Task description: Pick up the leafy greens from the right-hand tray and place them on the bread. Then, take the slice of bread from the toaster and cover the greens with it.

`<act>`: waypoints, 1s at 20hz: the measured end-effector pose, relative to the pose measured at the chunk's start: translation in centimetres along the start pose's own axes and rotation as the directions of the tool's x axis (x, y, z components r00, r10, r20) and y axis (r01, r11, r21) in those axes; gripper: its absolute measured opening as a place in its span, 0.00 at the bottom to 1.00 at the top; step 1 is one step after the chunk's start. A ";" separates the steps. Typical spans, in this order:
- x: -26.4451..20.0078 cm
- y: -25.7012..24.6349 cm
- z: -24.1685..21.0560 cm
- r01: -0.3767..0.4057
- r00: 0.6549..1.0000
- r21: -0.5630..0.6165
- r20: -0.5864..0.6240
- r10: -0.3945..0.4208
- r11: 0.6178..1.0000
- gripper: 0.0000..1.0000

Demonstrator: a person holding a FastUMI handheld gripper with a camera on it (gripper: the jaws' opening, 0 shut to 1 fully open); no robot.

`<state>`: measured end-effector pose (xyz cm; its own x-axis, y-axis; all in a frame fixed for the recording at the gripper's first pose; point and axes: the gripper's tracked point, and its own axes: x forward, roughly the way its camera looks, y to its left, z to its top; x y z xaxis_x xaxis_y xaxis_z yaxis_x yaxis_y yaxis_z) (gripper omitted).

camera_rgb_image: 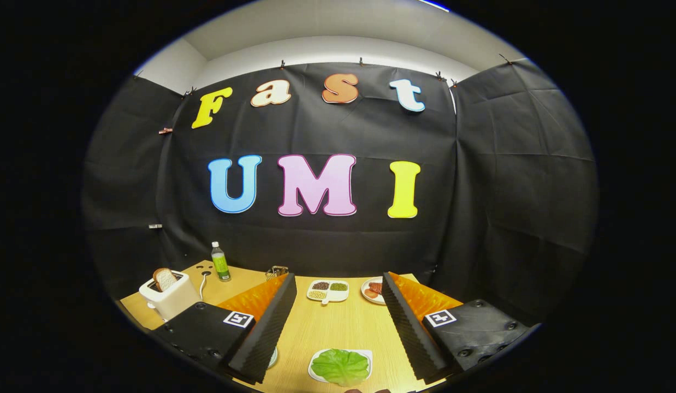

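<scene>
Far left on the wooden table (338,327): a white toaster (169,296) with a slice of bread (164,279) standing upright in its slot, cord trailing toward a green-labelled bottle (220,262) near the back wall. Just beside the left finger, low down, a sliver of a plate rim (273,357), mostly hidden; whether the base bread lies there, cannot tell.

Centre: gripper (335,297) held above the table, fingers spread wide, nothing between the pads. Between the fingers, close in, the leafy greens (341,366) lying flat on a small white tray (312,364). Beyond the fingertips, a divided dish (327,291) of seeds or beans, well apart from the greens.

Right of that, a small plate of reddish food (373,290), partly behind the right finger.

Step in hand, judging by the layout: the approach for the first pick, greens not yet gripped. Next move calls for dropping down over the leaf, closing gently on a raised fold so as not to tear it, then carrying it leftward to the base bread.
</scene>
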<state>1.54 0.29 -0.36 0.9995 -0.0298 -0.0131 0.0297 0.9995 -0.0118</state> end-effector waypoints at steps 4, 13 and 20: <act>-0.2 -0.3 0.1 0.010 1.000 -0.001 0.000 -0.010 1.000 0.98; 0.0 -0.9 0.0 0.025 1.000 -0.006 -0.003 -0.025 1.000 0.97; 0.3 -1.3 -3.0 0.022 0.998 -0.035 -0.066 -0.025 0.999 0.98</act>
<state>1.81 -1.01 -3.39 0.9954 -0.0551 -0.0788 0.0514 0.9976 -0.0471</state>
